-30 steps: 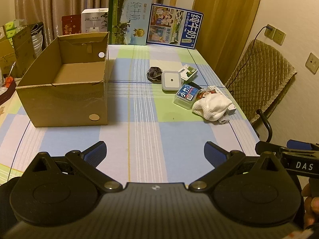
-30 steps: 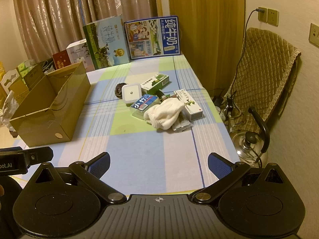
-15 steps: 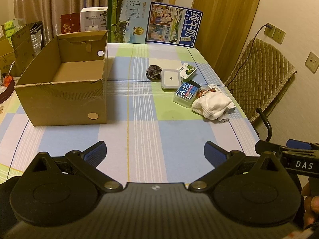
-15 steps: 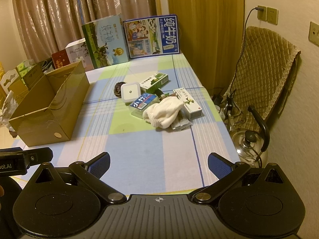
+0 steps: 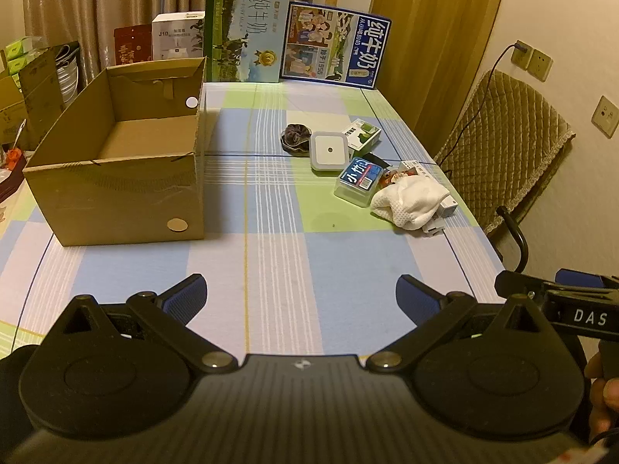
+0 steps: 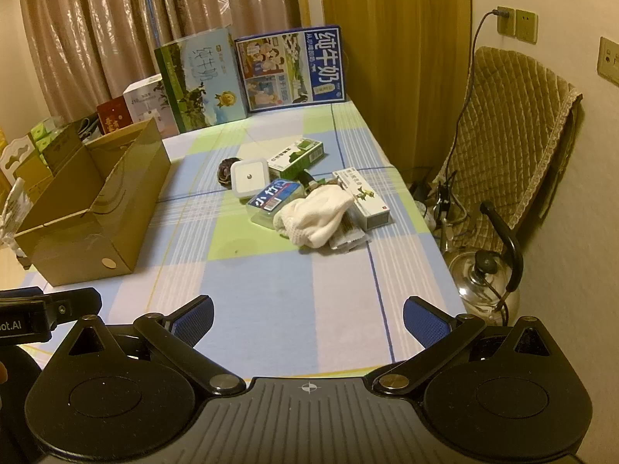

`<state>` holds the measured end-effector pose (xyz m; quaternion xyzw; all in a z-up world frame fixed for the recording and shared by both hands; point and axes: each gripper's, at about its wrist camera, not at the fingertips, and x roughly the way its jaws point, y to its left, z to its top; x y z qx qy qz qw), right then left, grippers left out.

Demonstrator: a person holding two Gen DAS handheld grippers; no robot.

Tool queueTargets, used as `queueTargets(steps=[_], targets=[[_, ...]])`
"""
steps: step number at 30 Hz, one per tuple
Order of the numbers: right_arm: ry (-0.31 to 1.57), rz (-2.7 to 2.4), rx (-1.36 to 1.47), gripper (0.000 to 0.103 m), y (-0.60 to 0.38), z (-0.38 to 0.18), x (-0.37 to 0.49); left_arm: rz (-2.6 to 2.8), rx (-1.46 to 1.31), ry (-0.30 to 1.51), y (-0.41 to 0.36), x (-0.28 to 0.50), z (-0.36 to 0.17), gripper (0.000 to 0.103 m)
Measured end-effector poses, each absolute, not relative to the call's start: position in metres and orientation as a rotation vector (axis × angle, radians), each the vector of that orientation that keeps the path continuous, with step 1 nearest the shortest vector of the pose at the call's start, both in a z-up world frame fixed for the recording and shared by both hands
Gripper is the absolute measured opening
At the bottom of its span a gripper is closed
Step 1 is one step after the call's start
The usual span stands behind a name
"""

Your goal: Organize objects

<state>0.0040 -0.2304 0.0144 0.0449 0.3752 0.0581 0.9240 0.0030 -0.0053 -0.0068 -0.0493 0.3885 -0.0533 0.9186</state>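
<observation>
Left wrist view showed the left gripper (image 5: 301, 297) hovering over the near end of a checked tablecloth (image 5: 271, 270), its blue-padded fingers (image 5: 185, 298) spread wide apart and holding nothing. Ahead and to the left stood an open cardboard box (image 5: 116, 197), upright on the cloth, with nothing visible inside it. The loose things lay in a cluster well apart from the box, toward the right edge of the table: a dark scrunchie (image 5: 296, 137), a white square device (image 5: 329, 150) just beside it, a green-and-white carton (image 5: 361, 134) behind that, a clear case with a blue label (image 5: 359, 181), and a white cloth (image 5: 410, 201) bunched over some small packets. Two milk cartons (image 5: 247, 34) stood against the curtain at the far end.

From the right wrist view, the right gripper (image 6: 308, 321) also hung over the near end of the table, fingers (image 6: 425, 323) wide apart and empty. The same cluster sat ahead of it, slightly to the right of centre: the white cloth (image 6: 315, 218) touching the blue-labelled case (image 6: 272, 201) on one side and a long white medicine box (image 6: 361, 197) on the other. The cardboard box (image 6: 89, 208) lay far to the left. Beyond the right table edge stood a chair with a quilted cover (image 6: 514, 135), and a metal kettle (image 6: 483, 282) sat on the floor beside it.
</observation>
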Motion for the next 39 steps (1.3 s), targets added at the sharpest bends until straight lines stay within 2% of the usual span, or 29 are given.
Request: queueTargets(steps=[15, 25, 36, 39], targets=[[0.752, 0.108, 0.119, 0.101, -0.243, 0.021, 0.016, -0.126, -0.078, 0.8, -0.009, 0.018, -0.008, 0.102], [0.671, 0.075, 0.074, 0.101, -0.271, 0.047, 0.057, -0.21, -0.065, 0.739, -0.014, 0.07, -0.001, 0.102], [0.708, 0.176, -0.004, 0.101, -0.285, 0.009, 0.109, -0.287, 0.07, 0.79, -0.038, 0.139, -0.047, 0.102], [0.702, 0.236, -0.05, 0.094, -0.277, -0.006, 0.124, -0.293, 0.121, 0.783, -0.045, 0.154, -0.056, 0.102]])
